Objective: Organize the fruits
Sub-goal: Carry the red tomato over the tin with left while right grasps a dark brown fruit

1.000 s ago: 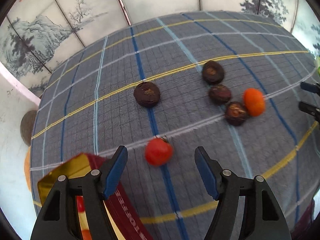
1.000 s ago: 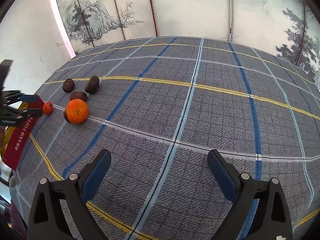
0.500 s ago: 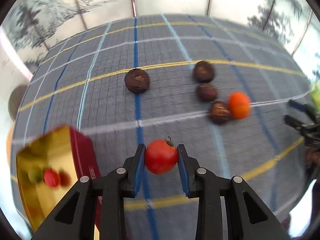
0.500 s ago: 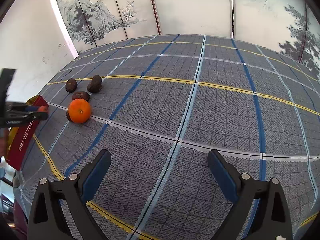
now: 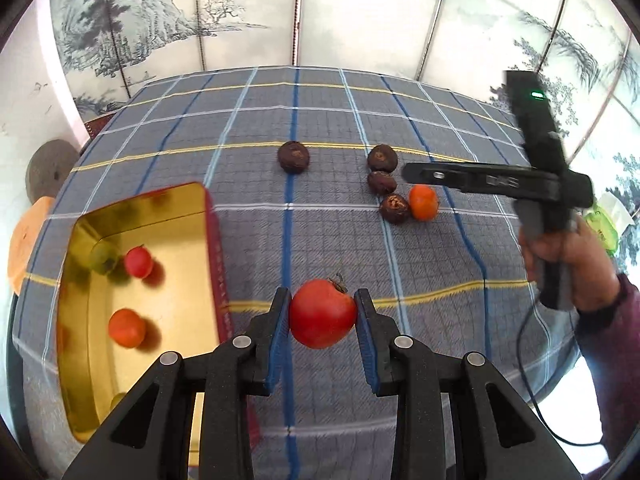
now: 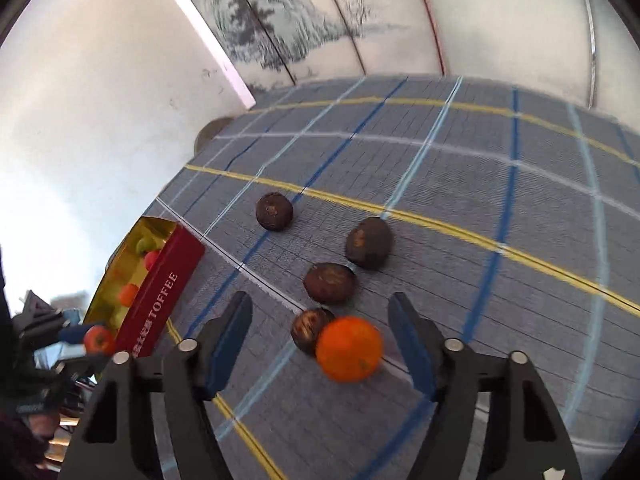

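Tomato (image 5: 322,313) sits clamped between the left gripper (image 5: 322,334) pads, just right of the gold tin (image 5: 168,316). From the right wrist, the right gripper (image 6: 320,346) gapes wide around the orange (image 6: 349,349) on the checked cloth (image 6: 500,280).

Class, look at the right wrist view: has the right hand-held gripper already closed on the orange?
No: the right hand-held gripper is open, its fingers either side of the orange.
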`<state>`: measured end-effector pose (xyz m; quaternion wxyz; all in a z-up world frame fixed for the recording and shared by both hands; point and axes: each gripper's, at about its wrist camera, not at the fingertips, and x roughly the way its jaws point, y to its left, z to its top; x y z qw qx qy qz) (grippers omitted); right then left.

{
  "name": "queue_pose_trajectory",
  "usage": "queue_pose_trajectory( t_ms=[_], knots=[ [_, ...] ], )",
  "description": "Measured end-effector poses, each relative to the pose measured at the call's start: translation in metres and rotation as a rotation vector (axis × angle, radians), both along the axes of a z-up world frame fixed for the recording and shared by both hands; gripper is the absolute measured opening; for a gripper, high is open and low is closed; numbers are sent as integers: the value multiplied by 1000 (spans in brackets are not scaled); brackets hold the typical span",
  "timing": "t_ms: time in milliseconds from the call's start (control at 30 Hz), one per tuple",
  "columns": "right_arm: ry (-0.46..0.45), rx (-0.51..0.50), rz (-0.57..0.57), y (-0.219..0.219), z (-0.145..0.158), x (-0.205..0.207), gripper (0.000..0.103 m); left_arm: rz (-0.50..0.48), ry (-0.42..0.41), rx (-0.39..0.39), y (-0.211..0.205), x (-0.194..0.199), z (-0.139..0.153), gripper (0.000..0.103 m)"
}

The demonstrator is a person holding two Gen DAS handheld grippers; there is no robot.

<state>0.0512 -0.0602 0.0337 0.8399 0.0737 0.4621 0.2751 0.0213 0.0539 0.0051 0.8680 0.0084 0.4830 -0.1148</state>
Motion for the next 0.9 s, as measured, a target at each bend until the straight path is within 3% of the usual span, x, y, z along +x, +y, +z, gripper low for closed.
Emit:
queue_pose_trajectory(
  t_ms=[200,300,367,467,700,900],
  knots=[
    [61,-70,-11,27,-21,17,58,17,-4,-21,18,-7,0,33],
    [89,-112,-13,33,-32,21,48,21,-6,-39,24,-8,0,33],
    [71,-131,-8,38,-32,22,35,27,-10,-40,26,-10,0,33],
    [47,-120,14,42,-27,17,35,40,-12,-42,30,-12,1,33],
    [-82,81,88,36,19,-58,35,109,-45,-73,54,-27,13,33],
    [-97,70,130,52,18,-118,35,157,-63,-56,67,-44,15,33]
  ],
)
